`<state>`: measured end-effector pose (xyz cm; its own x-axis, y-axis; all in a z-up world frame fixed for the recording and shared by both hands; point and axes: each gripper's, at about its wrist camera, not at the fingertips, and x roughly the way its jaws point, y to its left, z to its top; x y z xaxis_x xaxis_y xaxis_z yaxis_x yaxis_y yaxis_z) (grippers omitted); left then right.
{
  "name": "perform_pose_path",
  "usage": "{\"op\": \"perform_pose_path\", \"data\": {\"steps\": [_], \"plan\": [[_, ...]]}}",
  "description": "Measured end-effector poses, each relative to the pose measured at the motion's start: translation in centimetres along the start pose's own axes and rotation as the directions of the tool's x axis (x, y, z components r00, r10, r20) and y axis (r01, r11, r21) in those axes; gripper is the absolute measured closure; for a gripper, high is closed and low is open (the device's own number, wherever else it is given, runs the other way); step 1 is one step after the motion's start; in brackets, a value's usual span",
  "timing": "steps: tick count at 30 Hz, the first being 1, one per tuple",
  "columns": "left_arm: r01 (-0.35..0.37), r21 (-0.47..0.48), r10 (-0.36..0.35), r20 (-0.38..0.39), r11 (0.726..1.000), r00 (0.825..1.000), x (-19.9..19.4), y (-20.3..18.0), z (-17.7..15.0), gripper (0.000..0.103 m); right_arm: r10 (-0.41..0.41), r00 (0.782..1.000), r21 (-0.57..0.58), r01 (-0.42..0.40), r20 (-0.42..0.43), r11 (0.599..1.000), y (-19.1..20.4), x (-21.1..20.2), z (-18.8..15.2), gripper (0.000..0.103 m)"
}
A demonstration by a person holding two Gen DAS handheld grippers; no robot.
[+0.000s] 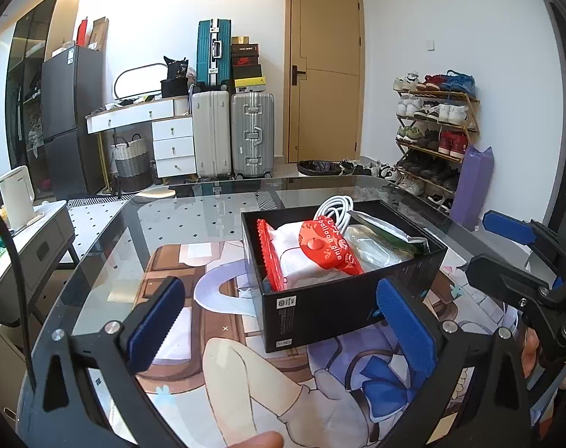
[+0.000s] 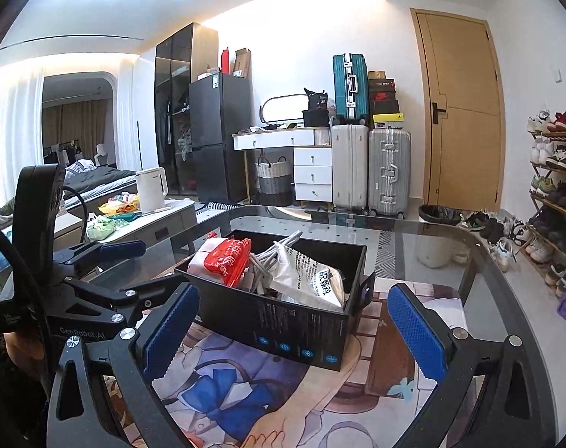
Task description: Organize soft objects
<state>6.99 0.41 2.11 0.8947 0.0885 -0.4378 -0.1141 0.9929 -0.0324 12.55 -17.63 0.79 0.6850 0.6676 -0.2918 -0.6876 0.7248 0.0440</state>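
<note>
Left tongs (image 1: 279, 321): spread wide, nothing gripped; flat blue ribbed pads on black arms, held low over the mat just short of the box.
Right tongs (image 2: 294, 330): likewise spread and empty; blue ribbed pads are seen on either side of the near wall of the box, not touching it.
Mat (image 1: 245, 380): a printed cartoon figure in purple, blue and cream, laid flat on the bench under the box.
Bench (image 1: 193, 216): a smooth glass top with rounded corners, through which a dotted floor is seen.
Box (image 1: 320, 317): black rectangular cardboard, open at the top, small white print and blue icons on its sides; set on the mat near the middle of the bench.
Red pack (image 1: 329, 248): glossy red wrapper marked "balloon glue", laid on top of a soft white packet inside the box, toward its left side.
Cable (image 1: 333, 207): white, coiled in loops, lodged at the back of the box.
Foil bag (image 2: 309, 274): crinkled white pouch with dark print, leaned in the right part of the box.
Suitcases (image 1: 232, 134): hard ribbed shells, white and silver, stood against the far wall beside a wooden door (image 1: 326, 71).
</note>
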Motion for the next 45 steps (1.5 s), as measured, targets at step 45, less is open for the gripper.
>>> {"op": "perform_pose_path", "data": {"steps": [45], "plan": [[-0.002,-0.006,0.002,0.022,1.000,1.000,-0.53,0.35,-0.26,0.000,-0.008,1.000,-0.011,0.009,0.017,1.000,0.50,-0.29,-0.47,0.001]]}}
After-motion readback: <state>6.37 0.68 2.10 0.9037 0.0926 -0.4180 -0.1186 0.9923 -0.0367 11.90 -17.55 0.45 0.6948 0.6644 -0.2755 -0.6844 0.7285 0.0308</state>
